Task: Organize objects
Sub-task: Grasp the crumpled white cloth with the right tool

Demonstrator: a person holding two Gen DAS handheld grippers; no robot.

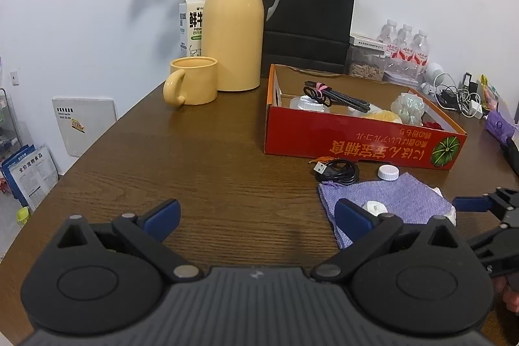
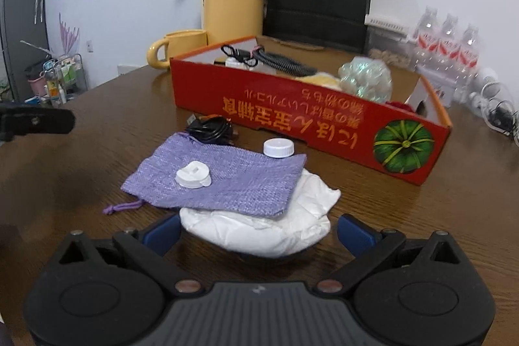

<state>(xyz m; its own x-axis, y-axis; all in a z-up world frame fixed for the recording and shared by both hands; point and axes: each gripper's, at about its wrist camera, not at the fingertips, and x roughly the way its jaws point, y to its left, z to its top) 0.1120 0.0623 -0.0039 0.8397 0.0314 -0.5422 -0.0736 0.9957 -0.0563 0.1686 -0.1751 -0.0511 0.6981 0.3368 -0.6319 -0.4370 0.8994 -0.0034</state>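
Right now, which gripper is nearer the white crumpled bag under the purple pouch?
Right. The right gripper is open with the white bag between its fingers. The left gripper is open over bare table, off to the left of the purple pouch.

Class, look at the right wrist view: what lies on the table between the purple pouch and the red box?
A white bottle cap and a coiled black USB cable lie between the purple pouch and the red box; the right wrist view shows it best.
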